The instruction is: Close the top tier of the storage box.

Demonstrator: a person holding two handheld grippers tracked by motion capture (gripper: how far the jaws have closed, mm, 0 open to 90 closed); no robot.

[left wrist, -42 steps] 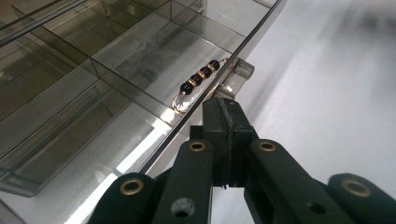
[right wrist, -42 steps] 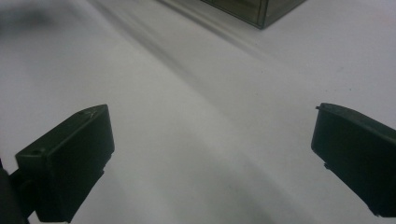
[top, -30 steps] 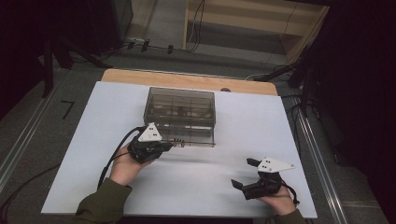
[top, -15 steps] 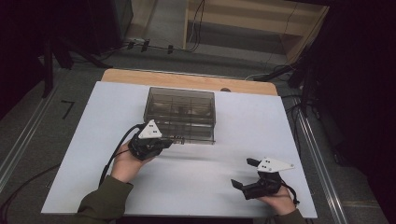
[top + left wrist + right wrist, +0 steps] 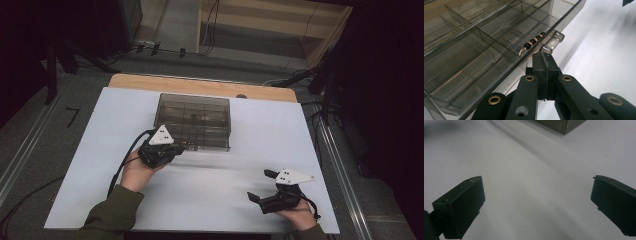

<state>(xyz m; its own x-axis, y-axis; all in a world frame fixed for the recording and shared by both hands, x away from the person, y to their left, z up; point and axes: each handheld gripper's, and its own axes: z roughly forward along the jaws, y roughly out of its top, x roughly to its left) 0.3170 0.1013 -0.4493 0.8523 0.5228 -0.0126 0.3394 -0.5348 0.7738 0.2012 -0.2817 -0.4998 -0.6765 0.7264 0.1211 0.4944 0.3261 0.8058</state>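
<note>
Two grippers: one is working, one is waiting.
Box: the smoky see-through box is sitting near the far edge of the white table, about in the middle. Its lid looks shut.
Left gripper: the left gripper is squeezing its jaws tight together with nothing between them, and its tip is touching the little clear latch on the box's front edge.
Beads: a small string of dark beads is lying in the compartment right behind the latch.
Right gripper: the right gripper is resting near the table's near right corner, jaws wide apart and holding nothing.
Doing it well: I think the tip should be pushing the latch slowly and gently, so the box is not sliding. The other gripper could be holding the box steady.
</note>
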